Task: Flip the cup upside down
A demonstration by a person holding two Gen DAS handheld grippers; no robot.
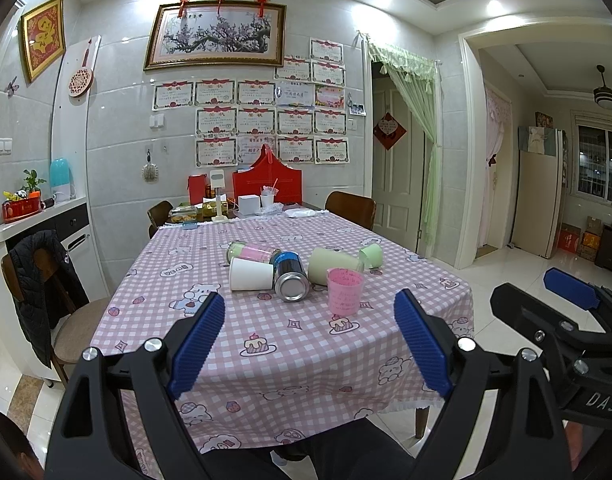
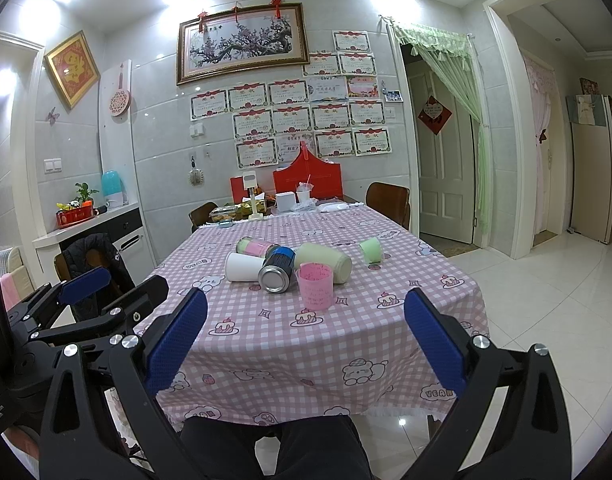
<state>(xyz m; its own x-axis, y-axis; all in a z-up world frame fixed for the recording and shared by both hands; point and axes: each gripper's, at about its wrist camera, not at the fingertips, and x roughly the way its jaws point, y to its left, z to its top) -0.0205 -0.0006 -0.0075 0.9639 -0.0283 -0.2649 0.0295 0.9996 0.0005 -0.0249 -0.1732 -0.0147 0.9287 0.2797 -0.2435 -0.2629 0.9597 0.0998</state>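
Observation:
A pink plastic cup (image 1: 345, 291) stands upright, mouth up, near the middle of the pink checked table (image 1: 266, 360); it also shows in the right wrist view (image 2: 315, 286). My left gripper (image 1: 309, 340) is open and empty, held short of the table's near edge, well back from the cup. My right gripper (image 2: 306, 344) is open and empty too, at about the same distance. Each gripper shows at the side of the other's view, the right gripper (image 1: 546, 292) and the left gripper (image 2: 106, 284).
Around the pink cup lie a white cup (image 1: 251, 274), a metal can (image 1: 291, 277), a pale green cup (image 1: 334, 266), a small green cup (image 1: 371, 256) and a pink-filled jar (image 1: 252, 251). Boxes and clutter (image 1: 246, 200) fill the far end. Chairs (image 1: 62, 320) stand around.

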